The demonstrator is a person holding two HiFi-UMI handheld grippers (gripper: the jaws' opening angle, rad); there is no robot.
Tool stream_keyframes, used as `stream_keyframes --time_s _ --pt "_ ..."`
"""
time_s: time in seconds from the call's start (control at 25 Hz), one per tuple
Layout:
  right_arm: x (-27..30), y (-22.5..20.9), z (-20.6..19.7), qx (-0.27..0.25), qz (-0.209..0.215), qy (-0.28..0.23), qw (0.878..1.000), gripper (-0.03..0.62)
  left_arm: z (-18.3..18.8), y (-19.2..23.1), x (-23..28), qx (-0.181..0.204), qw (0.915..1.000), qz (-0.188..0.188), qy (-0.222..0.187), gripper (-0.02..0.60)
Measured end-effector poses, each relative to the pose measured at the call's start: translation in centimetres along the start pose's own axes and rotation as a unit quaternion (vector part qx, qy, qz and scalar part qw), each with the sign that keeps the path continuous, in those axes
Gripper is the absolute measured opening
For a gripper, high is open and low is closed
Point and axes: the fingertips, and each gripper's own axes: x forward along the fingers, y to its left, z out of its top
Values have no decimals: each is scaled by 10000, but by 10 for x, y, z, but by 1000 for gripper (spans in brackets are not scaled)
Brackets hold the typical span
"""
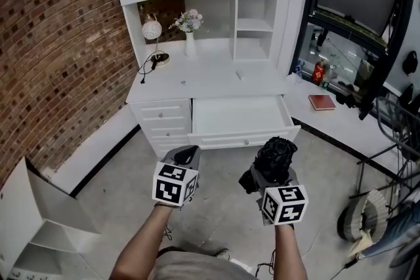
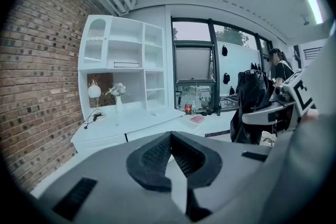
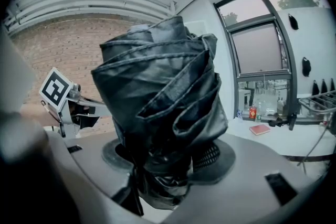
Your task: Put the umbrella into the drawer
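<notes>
Right gripper (image 1: 268,174) clamped the bunched umbrella (image 1: 277,153), left gripper (image 1: 186,155) closed on nothing, and loose fabric could snag on the open drawer (image 1: 239,116).

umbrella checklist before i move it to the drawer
1. Grip: the right hand-held gripper is shut on the folded umbrella: ok.
2. Drawer pulled out: ok.
3. Drawer interior free of things: ok; it looks bare in the head view.
4. Left hand-held gripper out of the way: ok; jaws together, empty, left of the umbrella.
5. Umbrella strap fastened: cannot tell.
6. Umbrella over the drawer: not ok; it is short of the drawer's front.
</notes>
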Motion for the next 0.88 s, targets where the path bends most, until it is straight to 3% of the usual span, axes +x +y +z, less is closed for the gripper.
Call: stream_keyframes --time_s 0.36,0.88 --pt "-3 -16 -2 -40 91 9 10000 249 1 -17 10 168 9997 -22 171 -6" --pt "34 -31 3 46 95 -64 9999 250 8 -1 50 139 9998 -22 132 -6"
